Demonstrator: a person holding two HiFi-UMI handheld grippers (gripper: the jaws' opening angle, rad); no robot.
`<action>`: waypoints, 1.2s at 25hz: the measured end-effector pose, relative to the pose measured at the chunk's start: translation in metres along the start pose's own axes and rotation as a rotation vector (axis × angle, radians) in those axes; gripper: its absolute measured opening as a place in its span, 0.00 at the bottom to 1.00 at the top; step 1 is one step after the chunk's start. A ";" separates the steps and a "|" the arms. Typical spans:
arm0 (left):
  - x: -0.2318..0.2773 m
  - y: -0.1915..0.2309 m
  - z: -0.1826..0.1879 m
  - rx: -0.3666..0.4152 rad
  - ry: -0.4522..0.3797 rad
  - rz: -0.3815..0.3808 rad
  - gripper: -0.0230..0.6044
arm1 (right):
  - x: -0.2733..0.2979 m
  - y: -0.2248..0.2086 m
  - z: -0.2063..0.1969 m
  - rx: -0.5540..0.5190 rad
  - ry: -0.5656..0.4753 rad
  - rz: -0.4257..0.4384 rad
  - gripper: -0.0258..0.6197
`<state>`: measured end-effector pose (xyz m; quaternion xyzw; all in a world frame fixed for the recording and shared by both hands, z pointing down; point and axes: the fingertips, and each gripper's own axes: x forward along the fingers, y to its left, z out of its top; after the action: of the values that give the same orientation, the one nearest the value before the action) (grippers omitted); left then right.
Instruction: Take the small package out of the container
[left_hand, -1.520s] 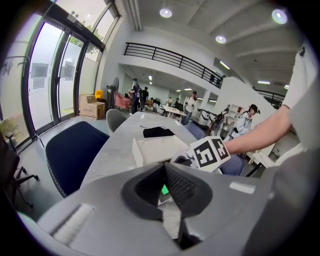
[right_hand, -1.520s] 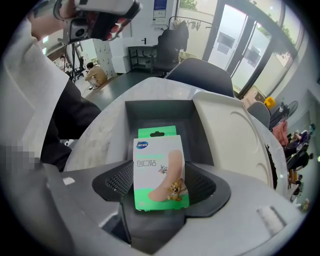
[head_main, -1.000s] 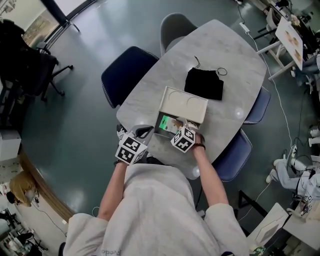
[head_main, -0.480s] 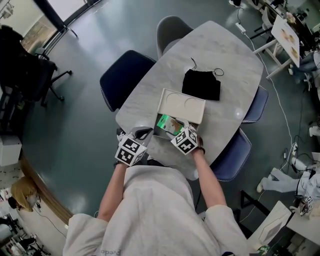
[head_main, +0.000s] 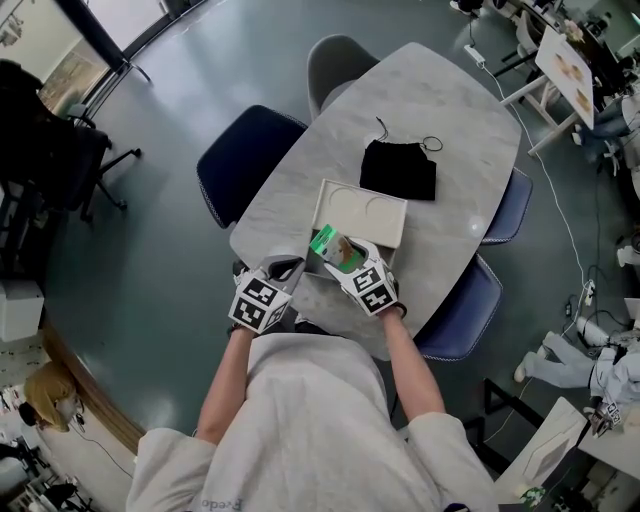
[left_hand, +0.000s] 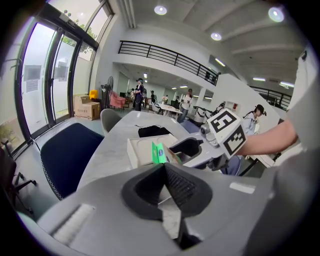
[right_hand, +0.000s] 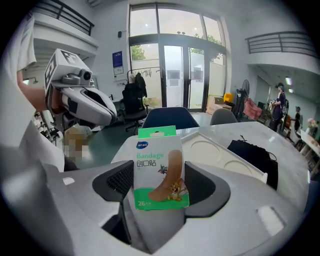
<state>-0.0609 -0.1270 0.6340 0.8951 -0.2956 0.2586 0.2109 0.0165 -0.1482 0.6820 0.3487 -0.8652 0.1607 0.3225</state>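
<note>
Pinching bandage package (right_hand: 159, 167) upright by lower end: right gripper (head_main: 349, 266), package over near end of white tray (head_main: 372, 214) on marble table (head_main: 445, 105). Left gripper (head_main: 283, 269) at table's near edge, jaws pressed together, nothing between. Black pouch (head_main: 398, 170) beyond tray.

The pale, marbled bench (head_main: 440, 110) carries a shallow white container (head_main: 375, 215) by its near edge. Just beyond that lies a black pouch (head_main: 398, 170), its thin cord trailing toward the far side.
</note>
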 end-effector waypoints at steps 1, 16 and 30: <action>0.001 0.000 0.000 -0.008 -0.003 -0.003 0.12 | -0.001 0.001 0.002 0.008 -0.017 -0.006 0.52; -0.001 0.006 0.001 -0.059 -0.034 0.009 0.12 | -0.019 0.005 0.014 0.249 -0.190 -0.113 0.52; 0.004 0.005 0.001 -0.054 -0.032 -0.002 0.12 | -0.034 -0.005 0.013 0.390 -0.295 -0.131 0.52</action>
<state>-0.0617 -0.1328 0.6368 0.8934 -0.3047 0.2362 0.2306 0.0329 -0.1413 0.6497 0.4794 -0.8311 0.2506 0.1290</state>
